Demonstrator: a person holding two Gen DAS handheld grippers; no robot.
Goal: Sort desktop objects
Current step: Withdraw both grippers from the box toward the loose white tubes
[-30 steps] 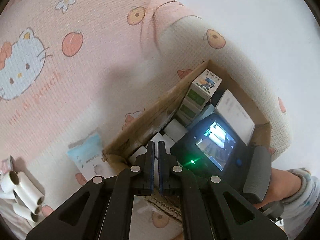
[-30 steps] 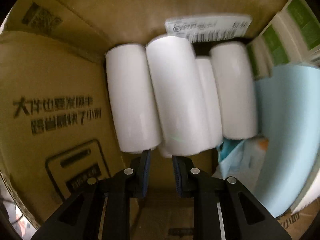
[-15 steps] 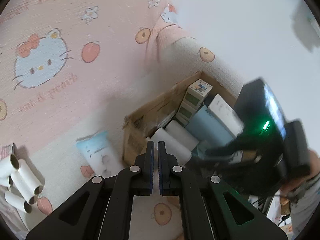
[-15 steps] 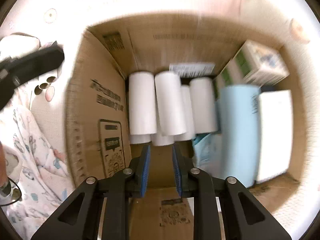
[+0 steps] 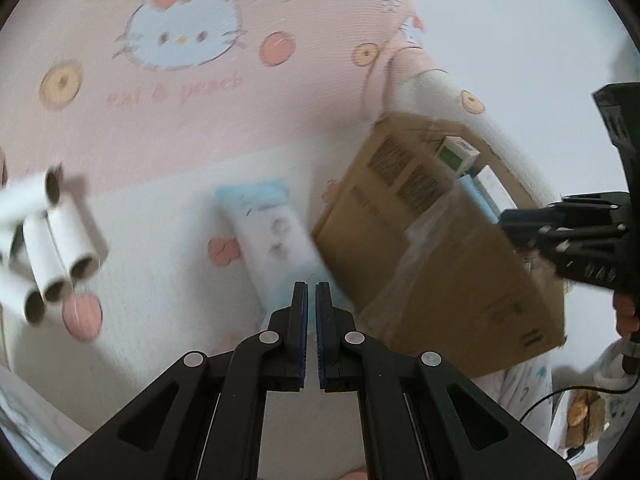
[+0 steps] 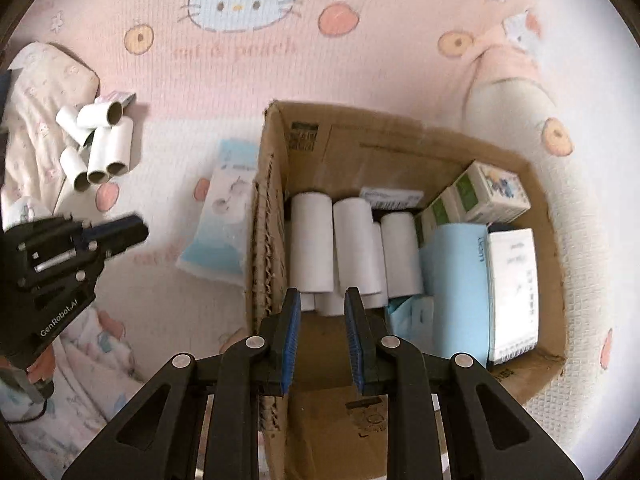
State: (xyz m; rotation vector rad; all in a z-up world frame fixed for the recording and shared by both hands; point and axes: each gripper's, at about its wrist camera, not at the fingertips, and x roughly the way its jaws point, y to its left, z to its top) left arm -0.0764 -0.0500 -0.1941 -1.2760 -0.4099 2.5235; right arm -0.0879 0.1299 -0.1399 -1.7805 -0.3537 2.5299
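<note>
Two grippers are in view over a pink cartoon-print bedspread (image 6: pixel 248 80), neither carrying anything. A cardboard box (image 6: pixel 400 148) sits right of centre and already holds white rolls (image 6: pixel 312 240) lying side by side at its left end, a light blue pack (image 6: pixel 452 280), a white printed pack (image 6: pixel 514 292) and small green-and-white cartons (image 6: pixel 476 196) in the far right corner. Outside the box, touching its left wall, lies a blue-and-white pouch (image 6: pixel 224 224). Farther left, a loose cluster of white rolls (image 6: pixel 100 144) rests on the cover, well apart from the box.

The right gripper (image 6: pixel 320 320) hangs above the near edge of the box, jaws apart with nothing between them. The left gripper (image 5: pixel 311 312) points at the pouch's near end, jaws nearly together and empty.

Judged step: collecting the remaining items outside the box. Recommended practice: part the left jaws fully before descent, take the pouch across its narrow width away from the box wall, and lift clear of the rim before lowering it inside. The left view is blurred; approach should slow first.
</note>
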